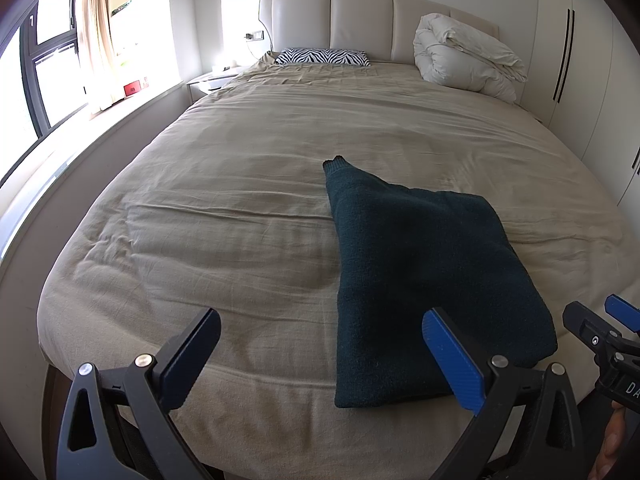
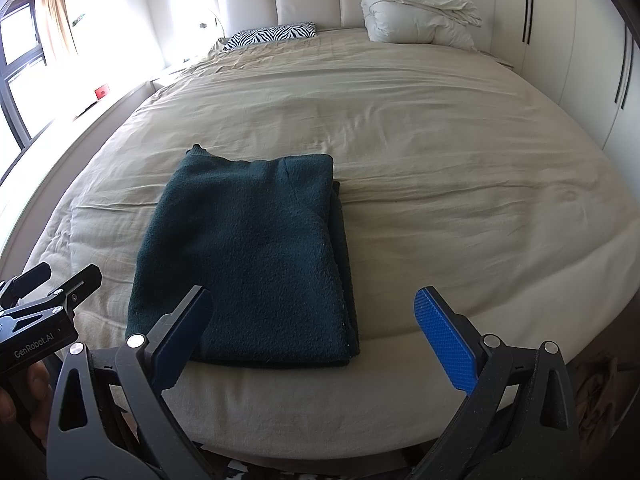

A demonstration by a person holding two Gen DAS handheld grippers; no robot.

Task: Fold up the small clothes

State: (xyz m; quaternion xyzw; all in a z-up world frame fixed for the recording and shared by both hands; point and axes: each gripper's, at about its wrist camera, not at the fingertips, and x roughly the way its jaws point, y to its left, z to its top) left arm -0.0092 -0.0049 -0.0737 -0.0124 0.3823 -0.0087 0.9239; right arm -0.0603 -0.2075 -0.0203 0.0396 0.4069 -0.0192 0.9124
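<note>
Beige bedspread (image 2: pixel 440 200) covers the bed; a zebra-print pillow (image 2: pixel 272 34) and rolled white duvet (image 2: pixel 416 12) sit at the headboard. One dark green sweater (image 2: pixel 248 256) lies folded near the foot edge. Left gripper (image 1: pixel 320 356) and right gripper (image 2: pixel 316 332) hover above that edge, both spread wide, holding nothing.

bed (image 1: pixel 248 184): beige cover, creased | zebra pillow (image 1: pixel 322 57): far, at padded headboard (image 1: pixel 362 22) | cream duvet (image 1: pixel 466 56): bundled, far right | window (image 1: pixel 48 60), curtain (image 1: pixel 96 32): left | wardrobe doors (image 1: pixel 580 60): right | red box (image 1: pixel 132 89): sill, left
</note>
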